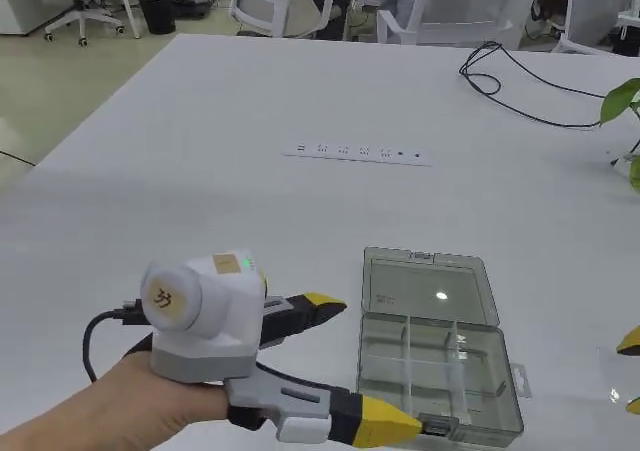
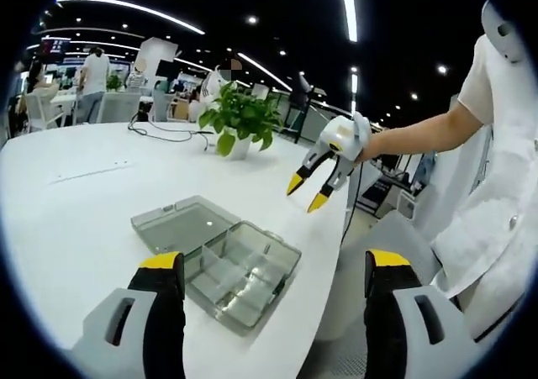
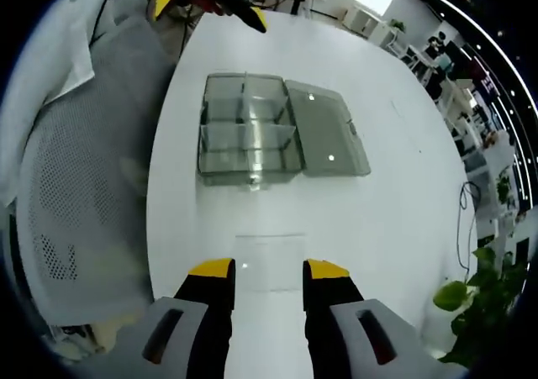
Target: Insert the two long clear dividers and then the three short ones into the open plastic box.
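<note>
The clear plastic box (image 1: 440, 371) lies open on the white table, its lid (image 1: 428, 286) flat behind it; clear dividers stand inside and split it into compartments. My left gripper (image 1: 360, 366) hovers just left of the box, open and holding nothing. In the left gripper view the box (image 2: 239, 270) lies between the spread tips of the left gripper (image 2: 273, 265). My right gripper (image 2: 307, 192) hangs beyond the box, open. In the right gripper view the right gripper (image 3: 269, 270) is open above a faint clear divider (image 3: 271, 257) flat on the table, with the box (image 3: 248, 139) ahead.
A flush socket strip (image 1: 360, 153) sits mid-table, and a black cable (image 1: 500, 76) loops at the back right. A potted plant (image 2: 239, 118) stands by the table's edge. Office chairs (image 1: 280, 1) line the far side. A grey mesh chair (image 3: 76, 194) stands beside the table's near edge.
</note>
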